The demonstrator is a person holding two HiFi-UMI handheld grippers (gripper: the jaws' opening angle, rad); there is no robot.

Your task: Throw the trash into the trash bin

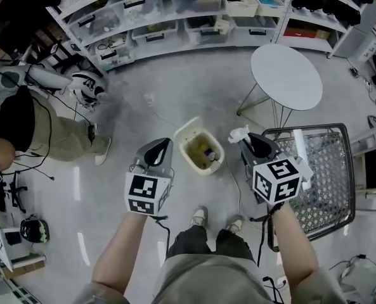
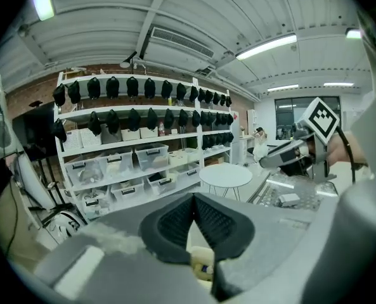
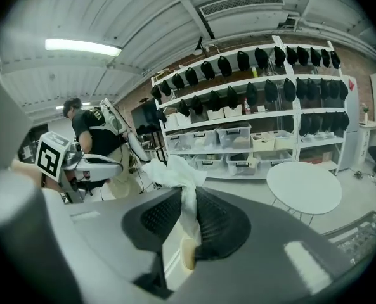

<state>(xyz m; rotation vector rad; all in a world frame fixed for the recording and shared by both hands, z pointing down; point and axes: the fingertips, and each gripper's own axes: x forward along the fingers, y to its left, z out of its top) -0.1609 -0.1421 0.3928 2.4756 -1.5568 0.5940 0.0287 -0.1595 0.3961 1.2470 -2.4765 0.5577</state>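
No legible text, square coded markers (image 1: pixel 148 194) on left gripper (image 1: pixel 164 143), right gripper (image 1: pixel 247 138)

Ceiling tube lights (image 2: pixel 267 45) high above the jaws flood the room evenly, and soft glare streaks the floor (image 1: pixel 77 182) left of them. Both gripper views bow inside black rims. The left gripper (image 2: pixel 193 196) and right gripper (image 3: pixel 187 192) bodies blur below their jaws.

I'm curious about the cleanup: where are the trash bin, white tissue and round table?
trash bin (image 1: pixel 185 132), head view, its pale rim.
white tissue (image 3: pixel 170 171), right gripper view, its crumpled top.
round table (image 1: pixel 286 76), head view, middle of its top.
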